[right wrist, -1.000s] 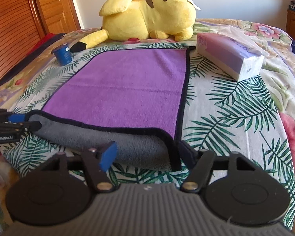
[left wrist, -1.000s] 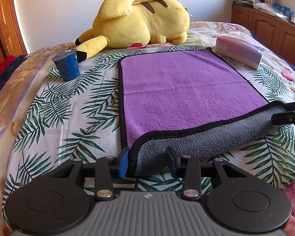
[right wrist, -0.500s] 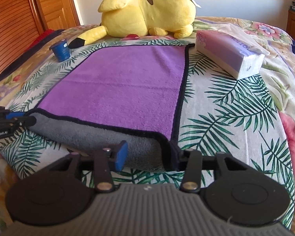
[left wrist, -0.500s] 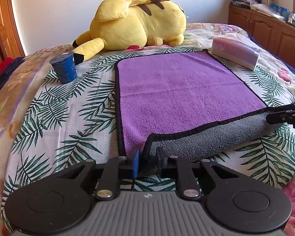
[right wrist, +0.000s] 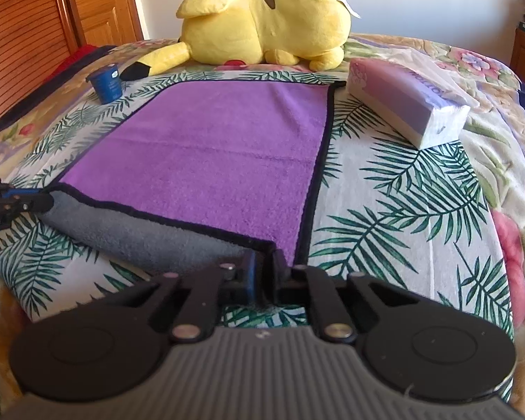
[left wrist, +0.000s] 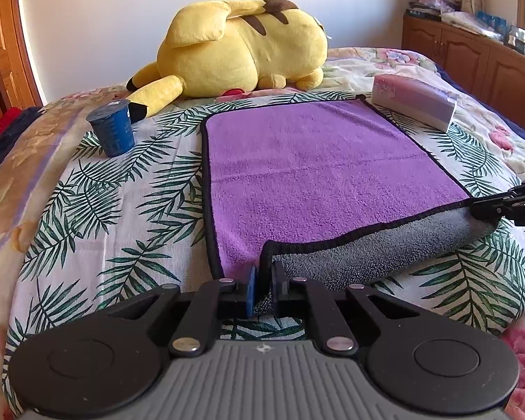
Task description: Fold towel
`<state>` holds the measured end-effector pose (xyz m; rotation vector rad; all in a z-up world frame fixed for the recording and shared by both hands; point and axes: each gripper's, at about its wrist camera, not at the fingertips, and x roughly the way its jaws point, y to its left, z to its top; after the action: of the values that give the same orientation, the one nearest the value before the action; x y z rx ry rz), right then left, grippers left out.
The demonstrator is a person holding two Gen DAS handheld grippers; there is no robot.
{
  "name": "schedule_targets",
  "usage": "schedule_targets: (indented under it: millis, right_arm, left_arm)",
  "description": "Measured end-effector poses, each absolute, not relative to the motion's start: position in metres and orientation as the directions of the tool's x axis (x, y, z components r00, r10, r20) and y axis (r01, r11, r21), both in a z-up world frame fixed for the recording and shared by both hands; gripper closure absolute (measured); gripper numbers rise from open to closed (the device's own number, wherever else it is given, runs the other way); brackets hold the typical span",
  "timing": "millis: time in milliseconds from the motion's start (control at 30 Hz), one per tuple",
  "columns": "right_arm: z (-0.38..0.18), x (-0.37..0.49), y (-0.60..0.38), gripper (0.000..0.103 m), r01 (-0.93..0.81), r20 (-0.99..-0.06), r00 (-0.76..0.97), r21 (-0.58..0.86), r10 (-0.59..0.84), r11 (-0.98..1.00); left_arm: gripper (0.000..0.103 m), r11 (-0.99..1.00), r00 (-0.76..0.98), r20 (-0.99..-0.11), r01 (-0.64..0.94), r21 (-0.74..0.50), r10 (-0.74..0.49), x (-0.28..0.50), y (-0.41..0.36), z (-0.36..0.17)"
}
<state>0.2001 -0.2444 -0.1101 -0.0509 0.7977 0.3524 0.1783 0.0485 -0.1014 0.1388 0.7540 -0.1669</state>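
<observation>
on palm-print bedspread: purple towel spread flat, near edge rolled up, grey underside showing. left gripper pinched tight on near left corner; right gripper clamped on near right corner. blue cup left, tissue pack right, yellow plush beyond.

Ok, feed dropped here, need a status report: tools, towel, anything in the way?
Left tool and right tool each shut on a near towel corner. Near edge rolled over, grey side up. Tissue pack touches the far right corner.
</observation>
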Motion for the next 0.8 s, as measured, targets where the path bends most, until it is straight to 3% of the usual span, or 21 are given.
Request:
schedule_targets:
  millis: [133, 800]
  right_arm:
    - [-0.110, 0.200, -0.245, 0.098, -0.334, -0.708, 0.645, 0.079, 0.289, 0.939]
    - [-0.096, 0.198, -0.249, 0.099, -0.346, -0.644, 0.690, 0.106, 0.330, 0.932]
  left_arm:
    - [0.103, 0.976, 0.720, -0.686, 0.206, 0.069, -0.104, 0.178, 0.048, -0.100]
    - [0.103, 0.973, 0.762, -0.631, 0.227, 0.046, -0.148, 0.173, 0.046, -0.078]
